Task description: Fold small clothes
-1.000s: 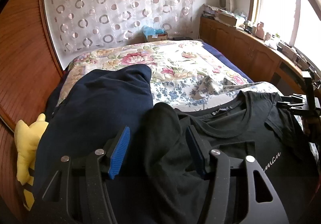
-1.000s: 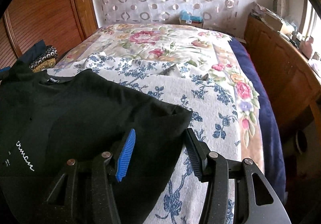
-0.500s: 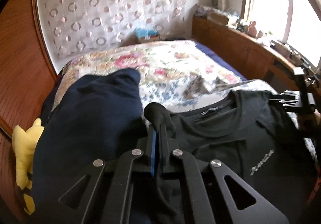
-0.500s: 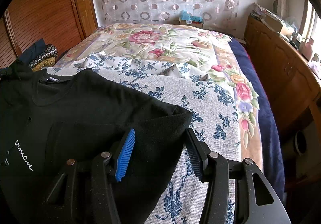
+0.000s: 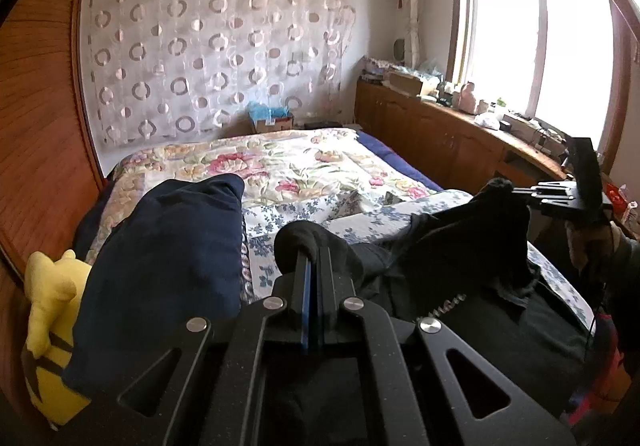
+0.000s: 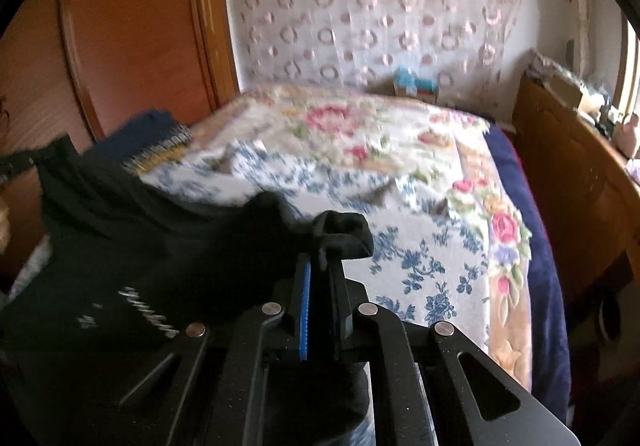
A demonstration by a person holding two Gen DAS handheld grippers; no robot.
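Both the left hand-held gripper (image 5: 310, 262) and right hand-held gripper (image 6: 320, 250) clench the black T-shirt (image 5: 460, 246) above the bed (image 5: 300, 162); folding barely begun.

left hand-held gripper (image 5: 314, 266): jaws clamped, angled down | right hand-held gripper (image 6: 320, 266): jaws clamped, angled down

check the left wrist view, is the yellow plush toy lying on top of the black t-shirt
No, the yellow plush toy lies at the wooden wall beside the navy garment, apart from the black t-shirt.
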